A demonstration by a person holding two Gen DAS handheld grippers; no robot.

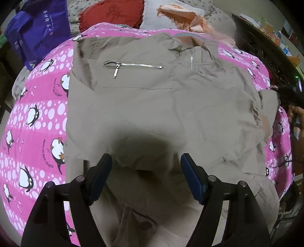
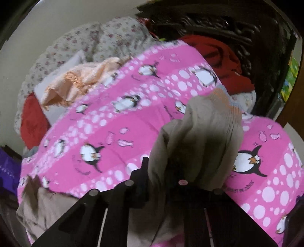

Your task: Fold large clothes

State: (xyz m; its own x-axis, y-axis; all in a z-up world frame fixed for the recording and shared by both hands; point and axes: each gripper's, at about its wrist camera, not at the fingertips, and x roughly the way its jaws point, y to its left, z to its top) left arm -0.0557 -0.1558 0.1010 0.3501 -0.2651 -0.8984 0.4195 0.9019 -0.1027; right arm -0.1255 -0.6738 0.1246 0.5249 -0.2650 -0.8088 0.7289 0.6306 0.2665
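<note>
A large beige zip-front jacket (image 1: 152, 106) is spread flat, front up, on a pink quilt printed with penguins and white dots (image 1: 38, 121); a silver chest-pocket zipper (image 1: 133, 65) is seen running across its upper left panel, and the collar lies at the far end. The left gripper (image 1: 146, 178) is held over the jacket's near hem with its blue-padded fingers (image 1: 100, 176) spread wide apart, nothing between them; a dark shadow is cast on the fabric just ahead. The right gripper (image 2: 163, 171) is closed around the beige sleeve (image 2: 199, 136), which is lifted above the quilt (image 2: 114, 121), its ribbed orange-and-grey cuff (image 2: 228, 102) pointing away from the camera; the right finger is mostly hidden by cloth. In the left wrist view that raised sleeve (image 1: 266, 112) is seen at the jacket's right edge. Beyond the quilt a red cloth (image 1: 112, 15), a peach fringed cloth (image 1: 182, 17), a floral bedcover (image 2: 91, 38) and a purple bag (image 1: 38, 26) are piled. The right wrist view is motion-blurred.
</note>
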